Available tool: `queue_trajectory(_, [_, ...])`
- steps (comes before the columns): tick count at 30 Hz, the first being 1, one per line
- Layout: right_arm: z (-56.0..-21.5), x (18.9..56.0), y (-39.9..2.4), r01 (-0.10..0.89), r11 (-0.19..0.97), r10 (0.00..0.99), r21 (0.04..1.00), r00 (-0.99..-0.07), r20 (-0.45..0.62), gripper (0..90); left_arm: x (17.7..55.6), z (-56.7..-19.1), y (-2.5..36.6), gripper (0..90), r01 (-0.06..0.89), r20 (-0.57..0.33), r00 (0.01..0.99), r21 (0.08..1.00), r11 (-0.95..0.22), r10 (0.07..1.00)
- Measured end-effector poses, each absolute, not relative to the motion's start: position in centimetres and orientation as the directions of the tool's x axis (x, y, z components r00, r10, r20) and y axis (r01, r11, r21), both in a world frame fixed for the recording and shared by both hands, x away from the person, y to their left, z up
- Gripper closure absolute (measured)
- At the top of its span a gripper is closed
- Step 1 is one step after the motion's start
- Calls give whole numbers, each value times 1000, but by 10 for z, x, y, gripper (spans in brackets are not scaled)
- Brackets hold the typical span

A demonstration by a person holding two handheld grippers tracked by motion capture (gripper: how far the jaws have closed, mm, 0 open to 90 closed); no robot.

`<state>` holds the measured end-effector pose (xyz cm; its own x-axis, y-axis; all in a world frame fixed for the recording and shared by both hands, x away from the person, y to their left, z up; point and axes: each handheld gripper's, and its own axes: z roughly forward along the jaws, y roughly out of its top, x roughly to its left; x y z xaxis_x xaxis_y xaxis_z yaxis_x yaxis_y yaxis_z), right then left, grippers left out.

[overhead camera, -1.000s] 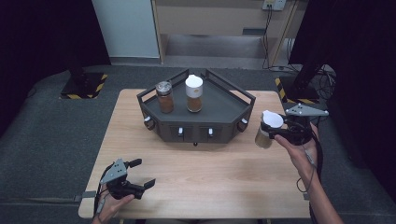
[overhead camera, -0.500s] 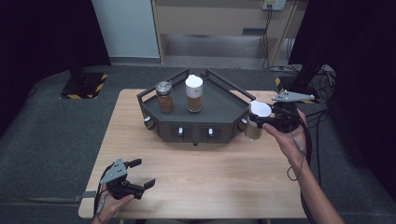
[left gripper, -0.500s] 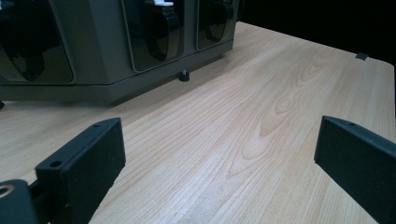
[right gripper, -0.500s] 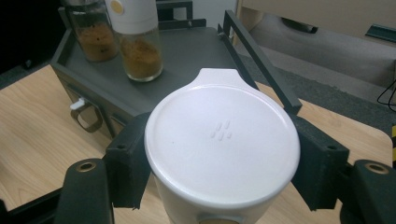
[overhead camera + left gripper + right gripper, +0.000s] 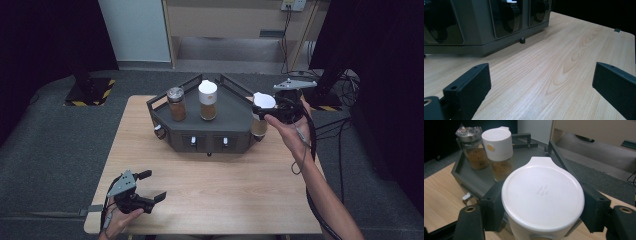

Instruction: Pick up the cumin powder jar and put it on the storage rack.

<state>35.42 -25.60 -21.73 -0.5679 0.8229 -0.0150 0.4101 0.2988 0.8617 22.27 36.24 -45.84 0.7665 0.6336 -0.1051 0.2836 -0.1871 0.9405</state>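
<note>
The right tongs (image 5: 270,111) grip a white-capped spice jar (image 5: 261,116) just below its cap, jaws pressed to either side, and hold it upright in the air at the three o'clock edge of the dark grey rack (image 5: 227,131). In the right gripper view the jar's cap (image 5: 542,195) sits low and central, with the rack's tray beyond it toward eleven o'clock. Two jars already stand there: a foil-topped jar (image 5: 176,104) and another white-capped jar (image 5: 207,100) just beside it. The step in hand looks like carrying the third jar in over the rack's rim to join them. The next move probably calls for lifting the jar's base clear of the raised side rail, bringing it toward nine o'clock over the free patch of tray, lowering it upright, then easing the jaws apart. The left tongs (image 5: 150,186) rest near the desk (image 5: 225,190) at seven o'clock, jaws spread wide with nothing between them.
</note>
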Motion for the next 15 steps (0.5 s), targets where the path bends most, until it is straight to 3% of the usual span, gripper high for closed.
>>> queue_trajectory(15, [-209,383,-225,416,288,839,863,-543,-18,311,223,-458,363,9,283,-106,768,941,-186,632])
